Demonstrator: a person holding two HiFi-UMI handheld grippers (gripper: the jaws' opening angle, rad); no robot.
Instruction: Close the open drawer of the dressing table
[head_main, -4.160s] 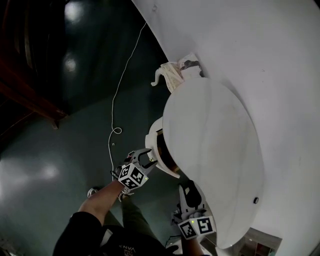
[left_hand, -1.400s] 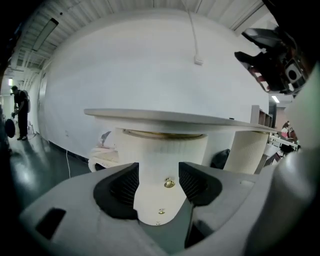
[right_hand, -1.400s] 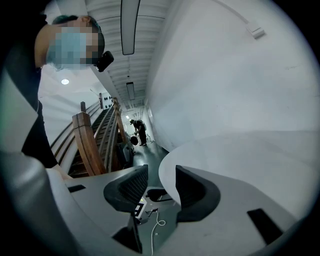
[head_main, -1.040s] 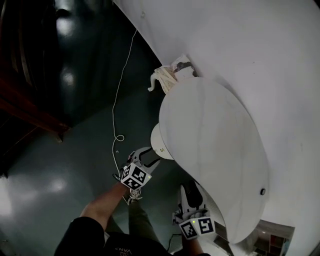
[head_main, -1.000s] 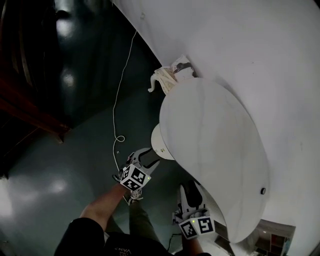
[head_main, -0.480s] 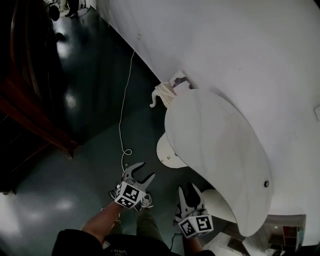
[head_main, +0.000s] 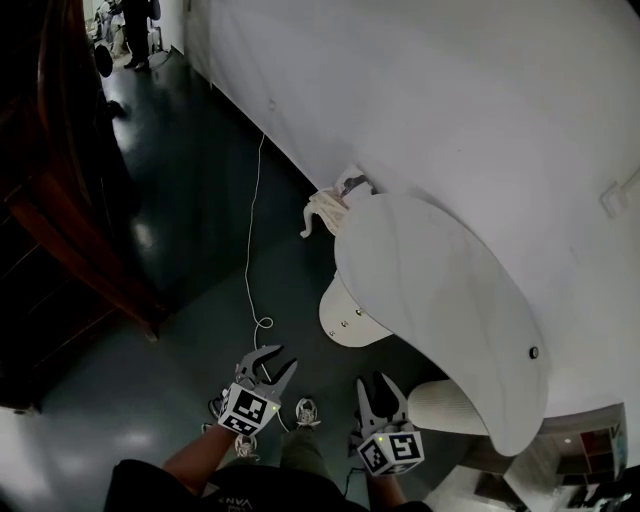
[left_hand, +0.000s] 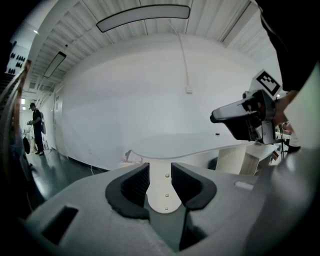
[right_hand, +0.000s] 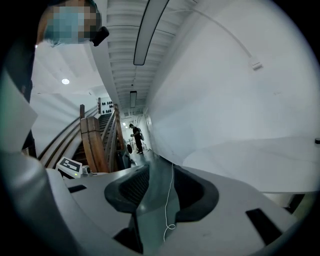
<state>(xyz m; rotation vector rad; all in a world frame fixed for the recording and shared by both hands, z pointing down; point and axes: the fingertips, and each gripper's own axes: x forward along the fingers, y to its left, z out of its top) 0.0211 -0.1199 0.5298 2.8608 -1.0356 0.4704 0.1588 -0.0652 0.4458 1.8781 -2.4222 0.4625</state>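
The white dressing table (head_main: 440, 290) stands against the wall. Its rounded drawer front (head_main: 343, 318) with small knobs sits tucked under the top's edge. My left gripper (head_main: 266, 366) hangs in the air below the drawer front, well apart from it. Its jaws are closing with nothing between them. In the left gripper view, the drawer front (left_hand: 165, 192) shows far off through the gap of the left gripper (left_hand: 160, 187). My right gripper (head_main: 380, 390) floats beside a ribbed white stool (head_main: 452, 408), its jaws closing a little and empty. The right gripper (right_hand: 157, 192) looks along the floor.
A white cord (head_main: 252, 250) runs down the wall and loops on the dark floor. A wooden staircase (head_main: 80, 250) stands at the left. A carved table leg (head_main: 322, 212) sits by the wall. A person (right_hand: 135, 137) stands far down the hall.
Both grippers have drawn back from the drawer front toward me. The left one, which was against the front, is now clear of it with narrower jaws.
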